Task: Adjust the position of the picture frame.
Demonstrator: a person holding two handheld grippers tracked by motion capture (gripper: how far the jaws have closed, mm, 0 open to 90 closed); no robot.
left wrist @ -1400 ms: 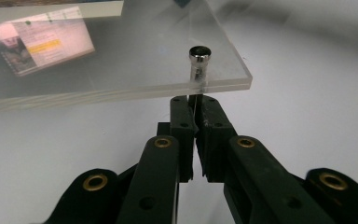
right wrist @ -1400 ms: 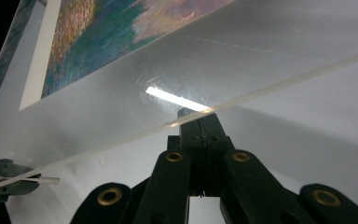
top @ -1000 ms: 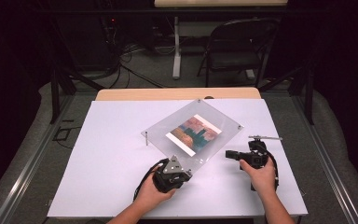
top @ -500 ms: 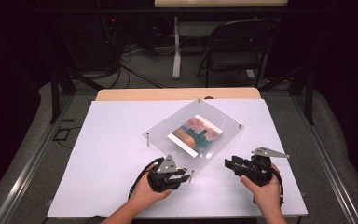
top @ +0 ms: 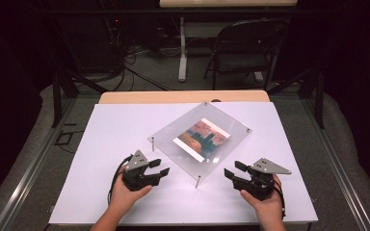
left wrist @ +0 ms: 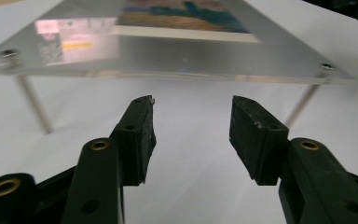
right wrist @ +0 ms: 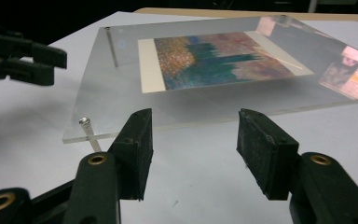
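Both claws, left claw (top: 160, 167) and right claw (top: 231, 170), have drawn back nearer, jaws wide; one acrylic frame (top: 200, 139) on four posts.

left gripper (top: 161, 167), right gripper (top: 231, 170), jaws apart

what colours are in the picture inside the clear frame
Orange-gold, teal-green and pinkish purple, with a cream border. The picture shows best in the right gripper view.

Black plastic grippers, left gripper (top: 158, 168) and right gripper (top: 235, 170), carry brass-ringed pivots, grey three-cornered plates and black cables.
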